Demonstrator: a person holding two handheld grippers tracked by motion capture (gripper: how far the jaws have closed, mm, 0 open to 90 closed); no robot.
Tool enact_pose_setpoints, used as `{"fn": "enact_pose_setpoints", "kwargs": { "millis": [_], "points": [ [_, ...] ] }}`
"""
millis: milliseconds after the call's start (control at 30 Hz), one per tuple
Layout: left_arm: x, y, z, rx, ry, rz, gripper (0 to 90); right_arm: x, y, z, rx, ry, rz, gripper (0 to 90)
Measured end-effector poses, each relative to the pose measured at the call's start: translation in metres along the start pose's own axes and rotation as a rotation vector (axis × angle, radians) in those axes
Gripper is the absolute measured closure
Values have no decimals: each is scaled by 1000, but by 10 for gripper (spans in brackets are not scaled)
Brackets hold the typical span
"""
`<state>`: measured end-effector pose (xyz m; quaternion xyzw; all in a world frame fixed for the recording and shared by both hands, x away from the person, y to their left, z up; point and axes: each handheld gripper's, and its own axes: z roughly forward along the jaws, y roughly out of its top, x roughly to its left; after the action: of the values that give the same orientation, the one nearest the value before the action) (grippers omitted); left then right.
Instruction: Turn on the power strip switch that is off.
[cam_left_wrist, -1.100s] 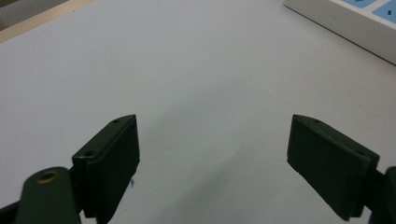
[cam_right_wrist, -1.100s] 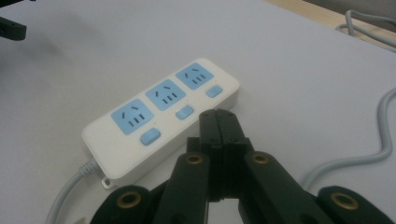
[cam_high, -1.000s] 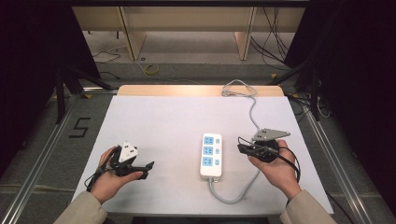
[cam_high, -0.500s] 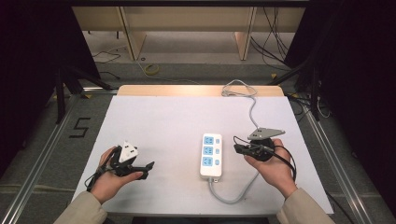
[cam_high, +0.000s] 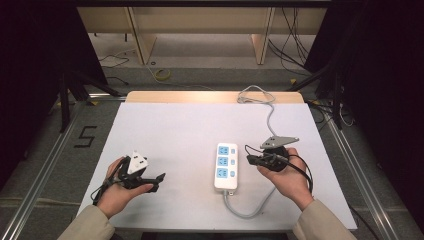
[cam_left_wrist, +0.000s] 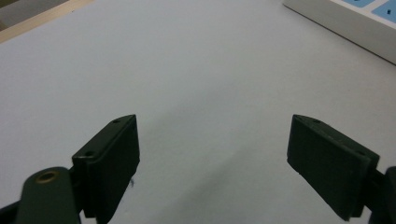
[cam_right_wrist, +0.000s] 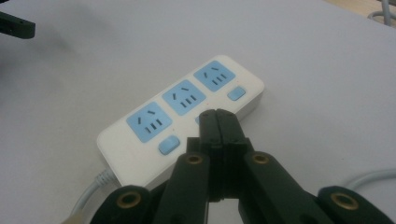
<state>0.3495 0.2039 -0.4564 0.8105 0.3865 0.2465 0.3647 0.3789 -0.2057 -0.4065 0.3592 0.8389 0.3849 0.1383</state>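
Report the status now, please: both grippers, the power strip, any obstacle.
Left gripper open, empty, over bare table. Right gripper shut, empty, tips aimed at the power strip's middle switch. Strip flat, nothing plugged in. No obstacle.

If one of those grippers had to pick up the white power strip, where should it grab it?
Probably across the narrow width of the power strip, at mid-length, coming from above. It lies flat on the table, and its long straight sides suit the open left gripper. The right gripper is shut and would have to open. Avoid the cable end.
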Motion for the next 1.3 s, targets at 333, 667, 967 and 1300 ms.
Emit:
{"fn": "enact_pose_setpoints", "kwargs": {
  "millis": [333, 667, 967, 1300],
  "points": [
    [0, 0, 0, -1, -1, 0, 168, 4, 4, 7, 30, 22, -1, 900],
    [0, 0, 0, 0, -1, 0, 168, 7, 8, 14, 53, 35, 0, 900],
    [-1, 0, 1, 3, -3, 7, 168, 10, 10, 18, 70, 44, -7, 900],
    [0, 0, 1, 4, -3, 7, 167, 13, 14, 21, 86, 42, -20, 900]
  ]
}}
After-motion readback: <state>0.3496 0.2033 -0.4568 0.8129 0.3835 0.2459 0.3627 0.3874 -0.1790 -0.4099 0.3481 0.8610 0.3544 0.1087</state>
